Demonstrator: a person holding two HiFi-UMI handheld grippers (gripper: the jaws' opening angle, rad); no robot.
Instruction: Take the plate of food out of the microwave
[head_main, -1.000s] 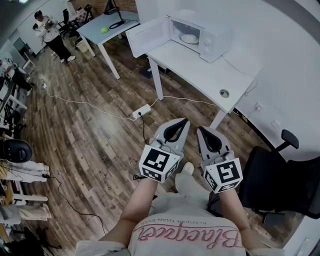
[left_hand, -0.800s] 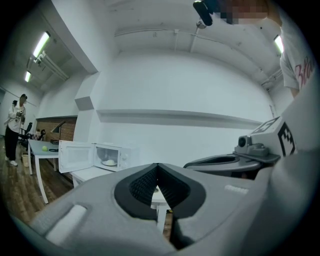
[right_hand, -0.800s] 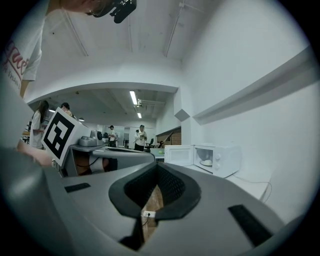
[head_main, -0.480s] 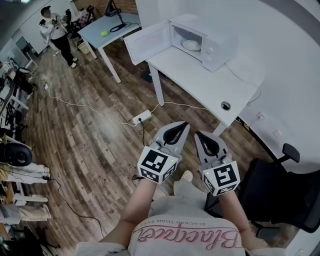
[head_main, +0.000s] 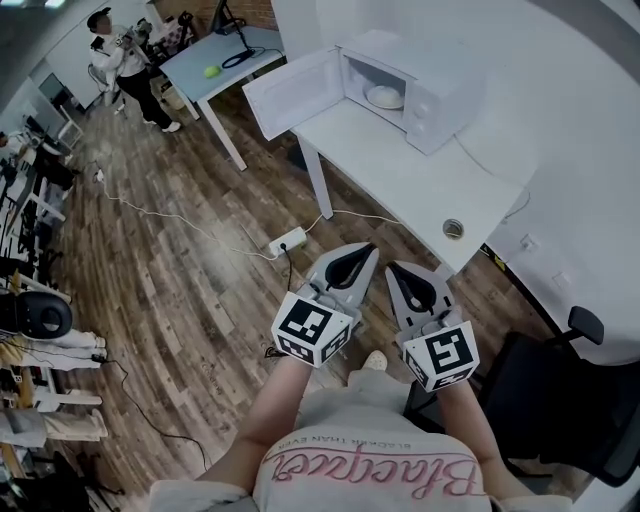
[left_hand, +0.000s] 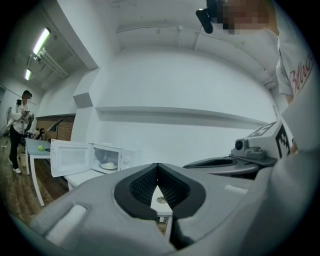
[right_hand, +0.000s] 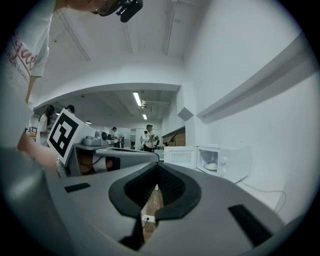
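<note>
Overhead, the head view alone shows both grippers side by side over the wooden floor (head_main: 170, 250), held out from the person's waist and well short of the white table (head_main: 400, 165). The left gripper (head_main: 368, 247) has its jaws pressed together at the tips with nothing between them, and the right gripper (head_main: 392, 267) likewise shows its tips meeting and nothing held. Only this view takes in the power strip (head_main: 287, 241) on the floor with its cable, the round hole (head_main: 453, 229) in the tabletop, and the black chair (head_main: 560, 385) at the right.

The left gripper view looks level past its closed jaws to the table, and it catches the right gripper (left_hand: 252, 152) at its right edge, along with a person (left_hand: 20, 127) standing far left by a second table (left_hand: 37, 147). The right gripper view, past its own closed jaws, shows the left gripper (right_hand: 75, 142) at its left and, deeper in, a long room with ceiling lights and several people (right_hand: 148, 138), which the other views do not show.

The microwave (head_main: 425, 85) stands at the far end of the white table with its door (head_main: 290, 92) swung wide open. Inside its chamber sits the plate of food (head_main: 385, 97), a pale mound on a white plate, well apart from both grippers. The same plate shows small in the left gripper view (left_hand: 108, 165) and in the right gripper view (right_hand: 212, 166). A green ball (head_main: 211, 71) lies on the second table.
</note>
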